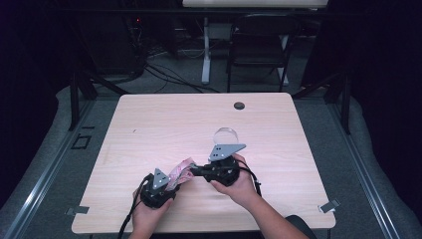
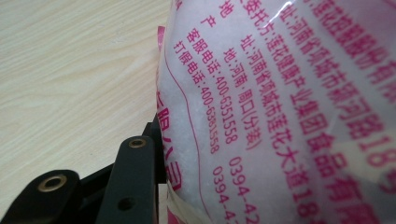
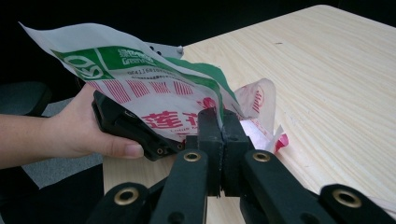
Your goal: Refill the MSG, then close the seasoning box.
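A: Well, from the high view, where does the work stand?

B: Both grippers hold one thing near the near edge of the table (image 1: 149, 114). The left gripper (image 1: 171, 185) has the near-left end of a pink-printed plastic bag (image 1: 180, 173), and the right gripper (image 1: 195, 171) points left into the bag's right end. A clear round thing (image 1: 226, 135) sits just beyond the right hand (image 1: 240, 185); what it is cannot be told.

A: And the left gripper view?

B: The bag (image 2: 289, 112) is pressed close, holding white grains, with one black jaw lying against its lower left side. The other jaw is hidden behind the film, but the bag's weight hangs there, so the left gripper looks clamped on it.

A: The right gripper view?

B: The right gripper (image 3: 220, 122) has its jaws pinched together on the bag's upper film (image 3: 177, 105), near the green band. The left hand (image 3: 79, 130) shows beyond, gripping its tool.

A: So what would do the step well?

B: It looks like the bag is being pulled open. The person would do best to keep the left clamp low on the full part, and draw the right gripper away slowly along the seam. A jerk could burst the film and scatter grains over the table.
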{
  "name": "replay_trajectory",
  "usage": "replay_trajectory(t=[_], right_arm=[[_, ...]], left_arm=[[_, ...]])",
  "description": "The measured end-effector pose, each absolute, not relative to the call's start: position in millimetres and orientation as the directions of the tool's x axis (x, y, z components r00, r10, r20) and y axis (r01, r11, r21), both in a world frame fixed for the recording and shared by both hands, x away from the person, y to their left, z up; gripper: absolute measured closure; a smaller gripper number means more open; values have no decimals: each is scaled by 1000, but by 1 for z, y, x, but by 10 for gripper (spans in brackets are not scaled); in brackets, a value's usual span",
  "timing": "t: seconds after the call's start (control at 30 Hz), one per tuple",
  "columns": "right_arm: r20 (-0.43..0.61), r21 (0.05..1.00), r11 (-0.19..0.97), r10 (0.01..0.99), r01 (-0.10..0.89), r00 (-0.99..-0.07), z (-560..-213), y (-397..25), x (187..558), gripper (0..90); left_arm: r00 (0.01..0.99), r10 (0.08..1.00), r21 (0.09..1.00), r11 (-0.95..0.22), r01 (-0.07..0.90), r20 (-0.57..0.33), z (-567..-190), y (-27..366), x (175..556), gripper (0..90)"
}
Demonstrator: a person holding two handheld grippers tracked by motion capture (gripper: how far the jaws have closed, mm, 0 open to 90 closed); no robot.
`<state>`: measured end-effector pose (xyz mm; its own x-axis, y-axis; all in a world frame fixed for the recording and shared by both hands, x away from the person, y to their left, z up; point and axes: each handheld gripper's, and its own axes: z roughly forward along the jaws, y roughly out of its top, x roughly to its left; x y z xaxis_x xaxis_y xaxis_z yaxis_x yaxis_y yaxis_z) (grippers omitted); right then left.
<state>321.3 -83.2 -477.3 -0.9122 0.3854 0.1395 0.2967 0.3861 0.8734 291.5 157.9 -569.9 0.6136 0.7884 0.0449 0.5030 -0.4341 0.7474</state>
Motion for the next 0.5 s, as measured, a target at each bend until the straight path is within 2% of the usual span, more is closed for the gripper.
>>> replay_trajectory(t=[0.27, 0.5], right_arm=[[145, 877, 371, 401, 305, -905, -475, -88, 324, 866], [154, 878, 363, 403, 312, -902, -468, -92, 327, 697]], left_arm=[[603, 794, 744, -445, 498, 71, -561, 162, 297, 607], [589, 800, 749, -456, 480, 110, -549, 164, 303, 608]])
